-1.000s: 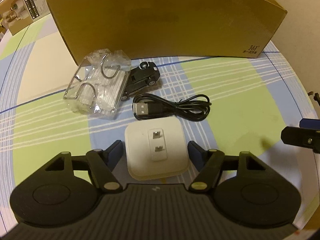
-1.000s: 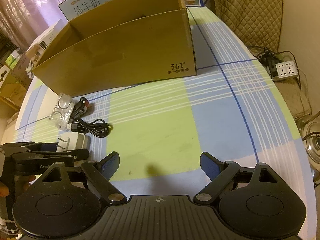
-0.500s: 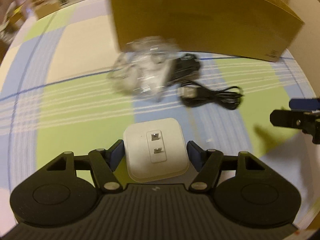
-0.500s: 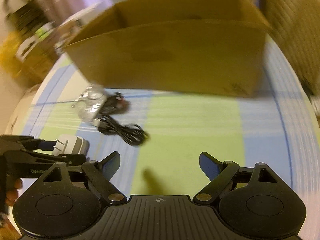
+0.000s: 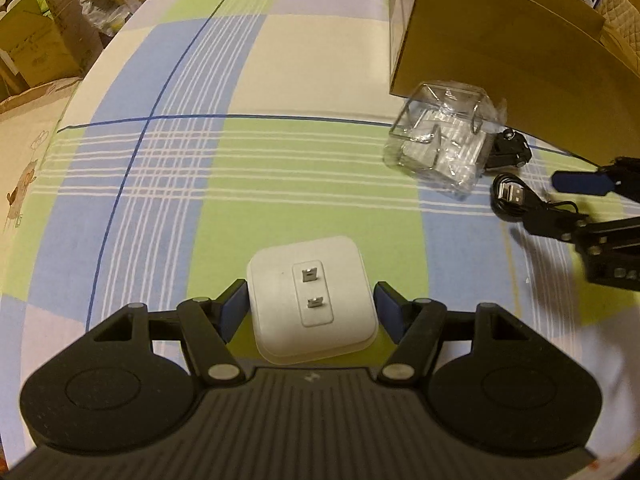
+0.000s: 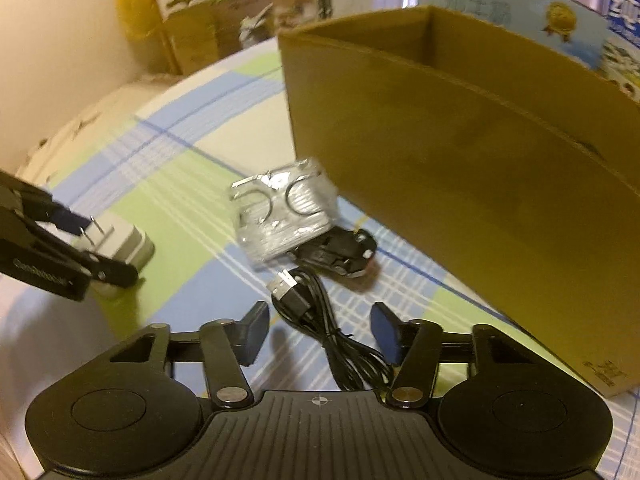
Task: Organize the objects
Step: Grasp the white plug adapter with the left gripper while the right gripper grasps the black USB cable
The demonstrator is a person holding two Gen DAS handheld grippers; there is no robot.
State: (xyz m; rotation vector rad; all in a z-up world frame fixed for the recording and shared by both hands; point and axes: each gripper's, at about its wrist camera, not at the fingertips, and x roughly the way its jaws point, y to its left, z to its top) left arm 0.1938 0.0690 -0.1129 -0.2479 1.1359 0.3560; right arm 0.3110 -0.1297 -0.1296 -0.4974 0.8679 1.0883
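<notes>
On the blue, green and white checked tablecloth, a tall brown cardboard box stands at two o'clock in the right wrist view. At its foot lie a clear plastic packet of metal rings, a small black toy car and a coiled black USB cable. The right gripper is closing, its jaws astride the cable without pressing it. At six o'clock in the left view, the left gripper clamps a white square plug adapter.
</notes>
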